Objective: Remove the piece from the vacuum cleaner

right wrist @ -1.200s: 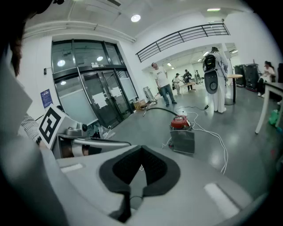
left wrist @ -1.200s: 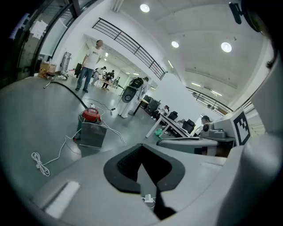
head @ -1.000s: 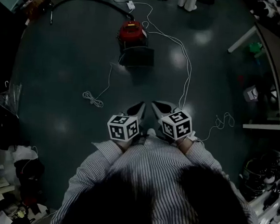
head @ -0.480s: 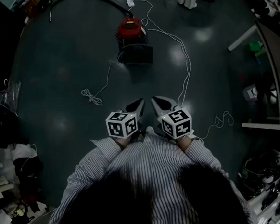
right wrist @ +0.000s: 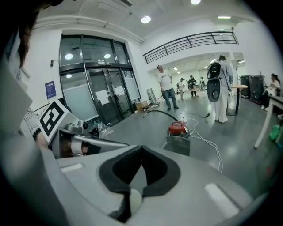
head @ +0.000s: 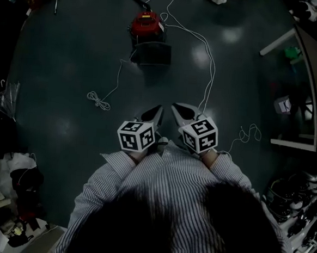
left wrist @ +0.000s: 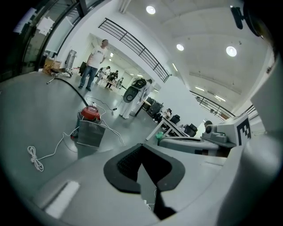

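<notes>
The red vacuum cleaner point(head: 147, 25) stands on the floor point(head: 68, 89), with a grey box point(head: 151, 53) against its near side and a white cable point(head: 209, 72) trailing from it toward the person. Both forearms, in striped sleeves point(head: 117, 168), reach forward close to the body, well short of the vacuum cleaner. The left tool point(head: 155, 113) and right tool point(head: 180, 109) sit side by side, aimed toward the vacuum cleaner and tipped slightly downward. Each tool is clenched, jaw tips meeting on nothing, and neither touches the vacuum cleaner.
</notes>
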A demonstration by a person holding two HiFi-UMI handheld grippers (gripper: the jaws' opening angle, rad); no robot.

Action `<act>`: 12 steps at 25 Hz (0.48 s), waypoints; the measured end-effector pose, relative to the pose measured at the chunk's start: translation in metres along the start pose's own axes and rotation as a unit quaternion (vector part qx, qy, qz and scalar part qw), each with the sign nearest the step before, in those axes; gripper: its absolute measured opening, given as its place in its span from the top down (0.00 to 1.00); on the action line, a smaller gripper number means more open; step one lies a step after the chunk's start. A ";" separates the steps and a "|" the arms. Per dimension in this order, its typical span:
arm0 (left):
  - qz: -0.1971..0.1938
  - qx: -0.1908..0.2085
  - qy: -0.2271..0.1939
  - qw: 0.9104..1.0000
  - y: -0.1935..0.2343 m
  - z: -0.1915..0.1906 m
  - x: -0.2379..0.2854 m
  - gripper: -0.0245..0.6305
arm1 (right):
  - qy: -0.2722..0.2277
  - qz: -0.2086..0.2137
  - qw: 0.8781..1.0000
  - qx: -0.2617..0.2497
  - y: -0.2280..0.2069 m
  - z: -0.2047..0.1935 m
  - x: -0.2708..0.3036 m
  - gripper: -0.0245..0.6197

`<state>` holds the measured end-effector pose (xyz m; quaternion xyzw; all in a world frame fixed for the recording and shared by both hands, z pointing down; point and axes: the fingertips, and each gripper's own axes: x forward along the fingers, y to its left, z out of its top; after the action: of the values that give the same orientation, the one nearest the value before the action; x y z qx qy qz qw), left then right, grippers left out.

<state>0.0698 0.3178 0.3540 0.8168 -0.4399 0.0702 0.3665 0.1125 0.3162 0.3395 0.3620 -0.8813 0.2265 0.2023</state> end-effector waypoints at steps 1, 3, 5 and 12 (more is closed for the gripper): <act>0.001 -0.005 0.000 1.000 0.001 0.001 0.003 0.96 | 0.006 -0.001 1.000 -0.004 -0.004 -0.002 0.002 0.96; 0.004 -0.010 0.002 1.000 0.007 0.005 0.010 0.96 | 0.013 -0.001 1.000 -0.007 -0.012 -0.002 0.008 0.96; 0.004 -0.009 0.006 1.000 0.014 0.010 0.019 0.96 | 0.013 0.002 1.000 0.002 -0.020 0.003 0.018 0.96; 0.007 -0.011 0.014 1.000 0.069 0.056 0.070 0.96 | 0.017 0.001 1.000 0.022 -0.061 0.036 0.082 0.96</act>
<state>0.0467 0.2104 0.3811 0.8086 -0.4411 0.0793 0.3812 0.0961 0.2126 0.3683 0.3614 -0.8732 0.2518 0.2088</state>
